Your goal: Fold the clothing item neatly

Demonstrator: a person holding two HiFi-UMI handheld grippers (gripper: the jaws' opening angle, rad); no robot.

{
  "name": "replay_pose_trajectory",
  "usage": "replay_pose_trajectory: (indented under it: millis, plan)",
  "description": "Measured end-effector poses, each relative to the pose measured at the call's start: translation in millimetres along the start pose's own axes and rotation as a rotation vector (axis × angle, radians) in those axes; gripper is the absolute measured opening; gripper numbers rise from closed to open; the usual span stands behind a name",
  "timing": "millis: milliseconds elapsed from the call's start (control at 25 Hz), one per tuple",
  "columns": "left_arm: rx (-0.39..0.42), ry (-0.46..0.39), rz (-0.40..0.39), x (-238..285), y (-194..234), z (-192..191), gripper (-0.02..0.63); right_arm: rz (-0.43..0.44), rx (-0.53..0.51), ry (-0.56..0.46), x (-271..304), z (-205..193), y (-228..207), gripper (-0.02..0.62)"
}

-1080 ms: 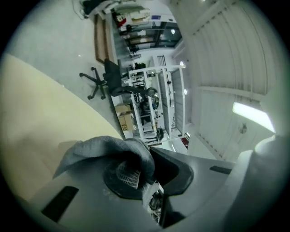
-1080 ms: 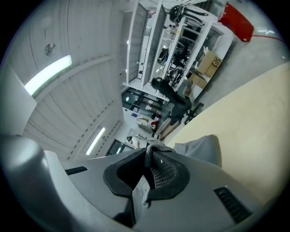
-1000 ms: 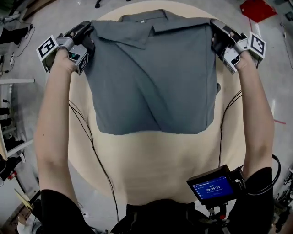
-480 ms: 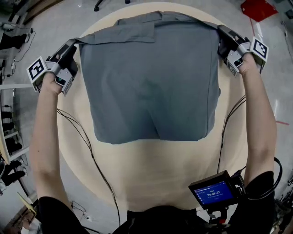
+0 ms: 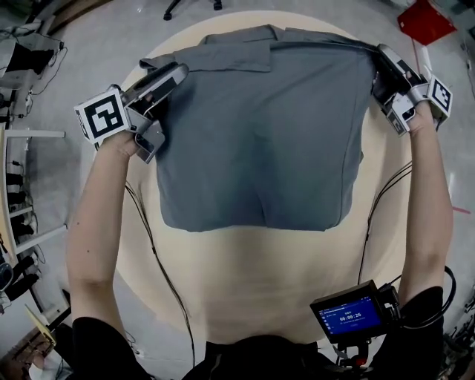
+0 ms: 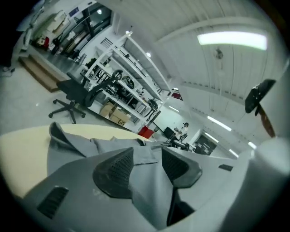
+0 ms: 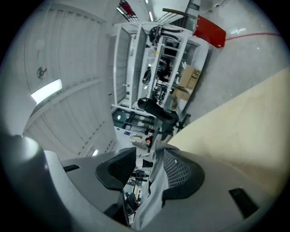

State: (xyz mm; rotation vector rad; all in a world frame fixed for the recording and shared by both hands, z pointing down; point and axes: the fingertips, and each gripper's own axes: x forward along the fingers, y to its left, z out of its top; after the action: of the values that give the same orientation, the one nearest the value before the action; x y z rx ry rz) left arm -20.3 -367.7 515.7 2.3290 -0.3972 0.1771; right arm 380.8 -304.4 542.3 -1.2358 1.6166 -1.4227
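Shirt (image 5: 260,148) | left gripper (image 6: 147,159), right gripper (image 7: 148,166) | fingers just opening, cloth between

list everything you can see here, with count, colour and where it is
shirt: one, grey, spread on the table
table: one, beige, under the shirt
red object: one, red, floor, far right
chair base: one, black, floor beyond the table
screen: one, black with blue display, near right
left gripper: one, grey, shirt's far left; jaws have just been opening, fabric between
right gripper: one, grey, shirt's far right corner; jaws have just been opening, fabric between
arms: two, black sleeves, behind the grippers
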Motion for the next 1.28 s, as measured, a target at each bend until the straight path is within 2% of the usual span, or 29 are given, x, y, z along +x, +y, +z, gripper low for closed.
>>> replay_pose_trajectory:
  millis: [80,200,280,400,480,640,760,800,880,960,1080,1200,1280]
  plan:
    - [-0.05,0.022,-0.004,11.4,0.8,-12.7,0.192,-0.065,-0.007,0.038,-9.6,-0.7,-12.4,0.173]
    - [-0.054,0.094,-0.024,30.2,-1.0,-28.5,0.192,-0.167,-0.15,-0.032,-21.8,17.3,-21.8,0.173]
    - [-0.034,0.171,0.001,44.4,9.4,-41.6,0.192,-0.19,-0.262,-0.035,-31.3,7.6,-17.3,0.173]
    - [0.004,0.256,0.113,64.5,38.6,-41.6,0.192,-0.113,-0.378,0.129,-27.4,-61.6,8.7,0.173]
    - [0.064,0.32,0.155,80.9,44.7,-38.3,0.192,-0.059,-0.408,0.194,-27.5,-83.9,25.0,0.173]
    - [0.155,0.492,0.078,89.4,16.8,-58.1,0.187,0.034,-0.422,0.274,-37.2,-107.6,48.0,0.173]
    - [0.294,0.669,0.081,81.3,13.8,-86.7,0.139,0.057,-0.44,0.312,-46.8,-120.1,51.6,0.173]
    - [0.323,0.704,0.089,82.3,16.1,-92.3,0.135,0.057,-0.442,0.313,-50.1,-121.3,50.5,0.173]
    - [0.334,0.707,0.113,91.4,22.3,-90.7,0.133,0.051,-0.447,0.307,-55.3,-122.2,48.1,0.173]
    - [0.346,0.67,0.156,100.9,33.1,-79.4,0.133,0.043,-0.448,0.306,-59.5,-126.6,44.5,0.173]
    - [0.411,0.626,0.256,109.3,56.5,-56.3,0.133,0.033,-0.428,0.307,-69.7,-134.1,37.1,0.173]
    - [0.462,0.504,0.382,117.3,82.1,-7.3,0.133,0.026,-0.422,0.304,-81.8,-135.0,32.8,0.173]
    - [0.493,0.451,0.439,116.2,92.4,19.0,0.133,0.031,-0.414,0.302,-86.1,-136.5,32.6,0.173]
